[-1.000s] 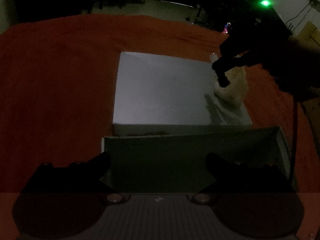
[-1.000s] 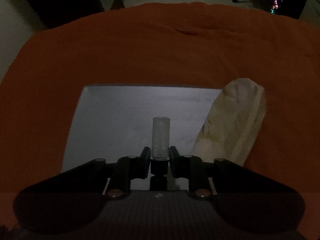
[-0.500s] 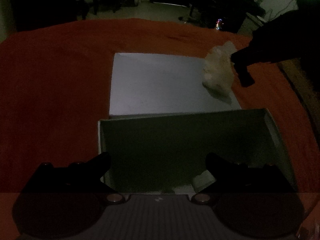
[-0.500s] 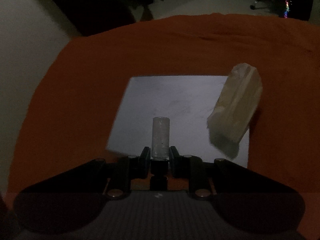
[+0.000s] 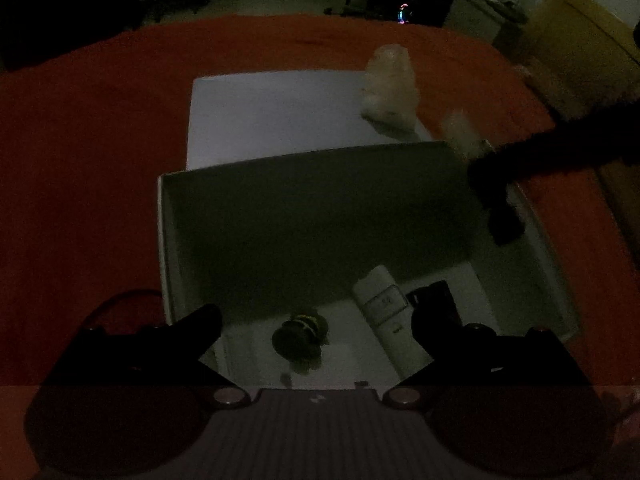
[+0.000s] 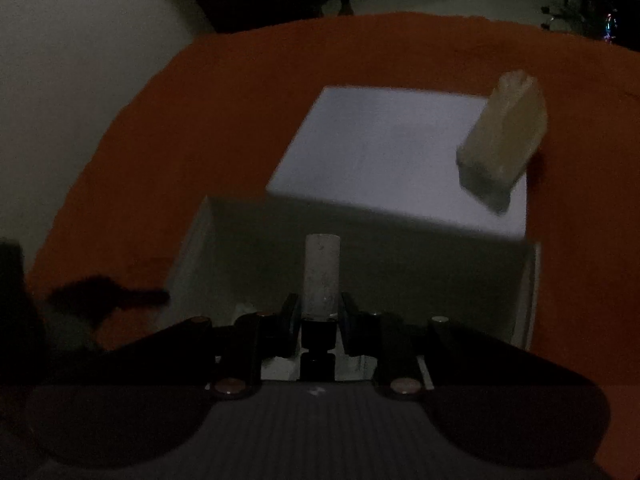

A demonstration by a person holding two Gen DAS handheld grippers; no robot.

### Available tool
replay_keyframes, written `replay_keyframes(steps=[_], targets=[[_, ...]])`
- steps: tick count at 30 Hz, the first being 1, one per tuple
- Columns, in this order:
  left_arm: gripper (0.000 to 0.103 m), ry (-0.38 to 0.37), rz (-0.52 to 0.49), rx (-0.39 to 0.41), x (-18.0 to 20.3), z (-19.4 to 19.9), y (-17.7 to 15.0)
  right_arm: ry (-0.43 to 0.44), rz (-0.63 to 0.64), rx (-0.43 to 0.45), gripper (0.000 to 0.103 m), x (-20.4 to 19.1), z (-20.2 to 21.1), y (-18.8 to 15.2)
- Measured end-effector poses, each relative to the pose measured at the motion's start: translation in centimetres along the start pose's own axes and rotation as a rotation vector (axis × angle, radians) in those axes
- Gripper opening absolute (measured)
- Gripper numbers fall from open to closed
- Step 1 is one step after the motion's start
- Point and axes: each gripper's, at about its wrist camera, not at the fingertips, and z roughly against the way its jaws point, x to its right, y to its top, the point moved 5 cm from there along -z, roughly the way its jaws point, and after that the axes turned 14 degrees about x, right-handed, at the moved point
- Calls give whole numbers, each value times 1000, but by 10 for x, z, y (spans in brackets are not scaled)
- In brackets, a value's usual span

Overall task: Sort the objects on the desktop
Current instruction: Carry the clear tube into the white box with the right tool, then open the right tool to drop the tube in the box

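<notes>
white tube clamped in right claw above box rim; left claw apart, seemingly unobstructed.

No text can be read anywhere (the white remote's markings blur).

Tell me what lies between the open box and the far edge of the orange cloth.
A flat white board with a pale tissue pack on its right edge, seen in both views, lies beyond the open box.
</notes>
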Motion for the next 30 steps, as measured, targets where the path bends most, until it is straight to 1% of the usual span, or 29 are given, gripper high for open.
replay_keyframes(steps=[3,5,8,11,14,17,19,22,30], targets=[[103,7,-31,8,3,1,-4,-70,6,14,23,3,-7,-31],[103,11,-41,0,3,-1,-7,-86,-23,0,23,7,-12,-50],[103,11,-62,-45,4,-6,-15,-108,-64,-27,22,13,-25,-71],[103,17,-64,-70,4,-11,-18,-99,-53,-50,23,11,-37,-82],[103,19,-67,-71,4,-10,-18,-123,-23,-74,23,16,-55,-87],[103,18,-73,-80,5,-9,-21,-141,-72,-124,23,23,-69,-93],[103,18,-73,-93,5,-11,-24,-158,-104,-142,23,28,-73,-96],[103,24,-68,-126,3,-13,-29,-191,-114,-159,23,35,-78,-103],[103,13,-61,-131,4,-14,-30,-220,-122,-235,23,45,-90,-127]])
